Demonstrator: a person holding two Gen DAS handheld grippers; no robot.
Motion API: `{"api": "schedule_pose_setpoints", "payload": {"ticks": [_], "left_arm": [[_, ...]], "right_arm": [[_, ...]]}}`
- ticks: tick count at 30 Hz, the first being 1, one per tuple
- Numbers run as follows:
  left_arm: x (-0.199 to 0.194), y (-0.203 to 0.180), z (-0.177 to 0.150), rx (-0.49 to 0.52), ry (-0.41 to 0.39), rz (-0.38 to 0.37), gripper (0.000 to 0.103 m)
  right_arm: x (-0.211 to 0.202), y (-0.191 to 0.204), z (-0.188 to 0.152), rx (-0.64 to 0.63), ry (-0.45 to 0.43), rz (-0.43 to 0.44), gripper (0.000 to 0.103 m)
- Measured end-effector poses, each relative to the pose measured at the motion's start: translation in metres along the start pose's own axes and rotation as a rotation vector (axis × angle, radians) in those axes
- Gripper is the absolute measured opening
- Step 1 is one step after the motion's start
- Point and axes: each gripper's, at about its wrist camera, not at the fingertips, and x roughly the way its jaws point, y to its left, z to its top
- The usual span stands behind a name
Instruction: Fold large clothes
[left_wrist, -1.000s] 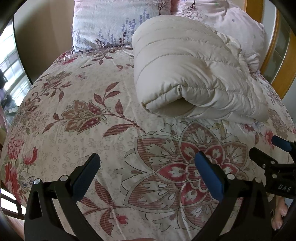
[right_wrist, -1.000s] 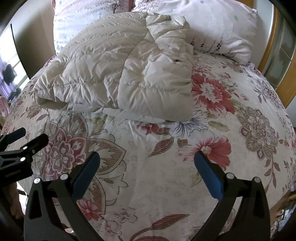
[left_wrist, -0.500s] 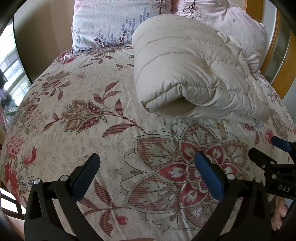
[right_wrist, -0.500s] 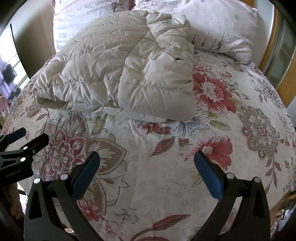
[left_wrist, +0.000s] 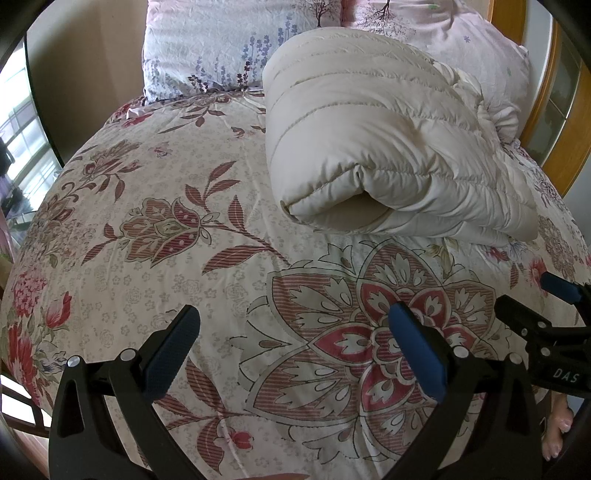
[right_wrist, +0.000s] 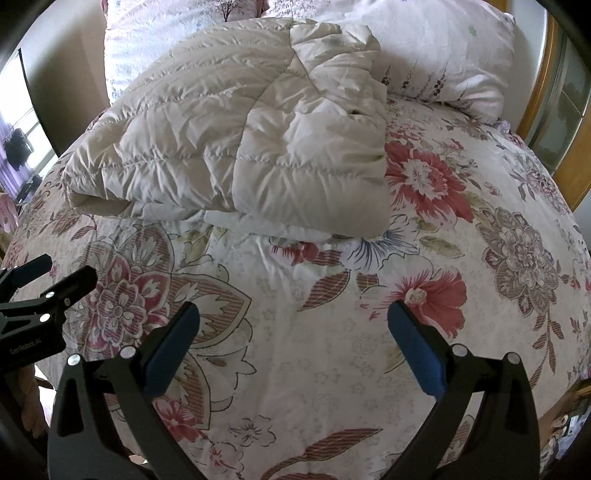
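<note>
Holding both grippers over the near part of the bed (left_wrist: 155, 206), I see almost nothing changed from a second ago: the views match, apart from the folded cream down coat (left_wrist: 373, 147) sitting a touch nearer in the right view. My left gripper (left_wrist: 293, 341) has its blue-padded fingers (left_wrist: 171, 350) spread wide with nothing between them, hovering above the floral bedspread. The coat lies beyond the fingertips, ahead and toward the right finger, well apart from it, its rolled edge facing me. My right gripper (right_wrist: 293, 339) is likewise spread wide and empty; in its view the coat (right_wrist: 240, 147) lies ahead and toward the left finger, resting on the bedspread (right_wrist: 424, 332) just in front of the pillows (right_wrist: 443, 48). Each gripper shows at the edge of the other's view, level with its fingers. The coat has stayed folded and untouched.
</note>
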Motion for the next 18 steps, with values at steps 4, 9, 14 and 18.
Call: {"api": "schedule_pose_setpoints", "payload": {"ticks": [4,9,14,18], "left_arm": [[0.0003,0.0001,-0.0002,0.001,0.000,-0.001,0.102],[0.0005,-0.0003,-0.0001,0.001,0.001,-0.002,0.102],[0.0012,-0.0006,-0.0013,0.004,0.002,-0.003,0.102],[0.0029,-0.0019,-0.0025,0.006,0.007,-0.003,0.102]], "right_arm": [[0.0018,0.0003,-0.0016,0.002,0.003,0.002,0.101],[0.0036,0.0000,-0.0025,0.003,0.008,0.006,0.101],[0.0044,-0.0012,-0.0010,0.004,0.008,0.004,0.101],[0.0051,0.0000,-0.0024,0.003,0.011,0.009,0.101]]}}
